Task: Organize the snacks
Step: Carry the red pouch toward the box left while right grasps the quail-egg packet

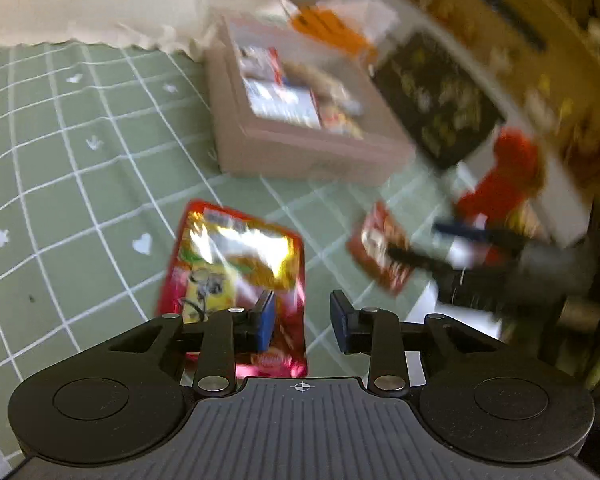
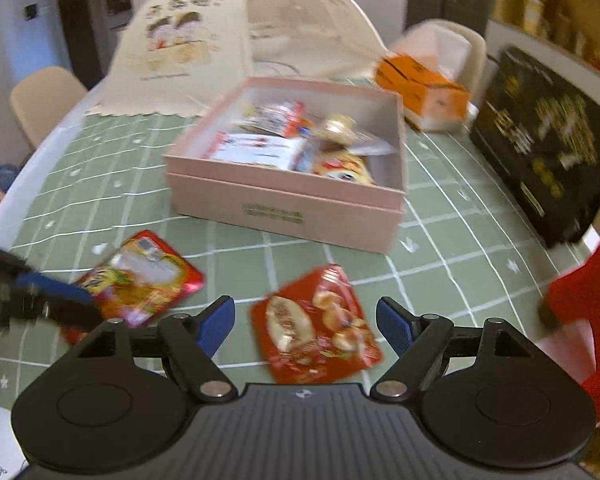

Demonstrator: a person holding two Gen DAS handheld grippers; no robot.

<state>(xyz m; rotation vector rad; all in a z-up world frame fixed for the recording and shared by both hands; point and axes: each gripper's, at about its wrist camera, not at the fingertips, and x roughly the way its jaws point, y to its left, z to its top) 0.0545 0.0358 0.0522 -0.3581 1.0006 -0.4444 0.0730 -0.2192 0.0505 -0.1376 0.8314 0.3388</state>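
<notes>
Table under green white-gridded cloth, beige chair at its far left, white wall, dark doorframe.

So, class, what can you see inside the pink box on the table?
The pink box holds several snack packets: a white one with red and blue print, a yellow one and a gold-wrapped one. Whatever lies beneath them is covered.

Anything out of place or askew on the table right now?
Two snack packets are outside the pink box, lying skewed to the tablecloth grid: a shiny red-yellow packet and a red nut packet. The box holds the other snacks in a loose jumble. No spill or damage is visible, though both views are blurred.
</notes>
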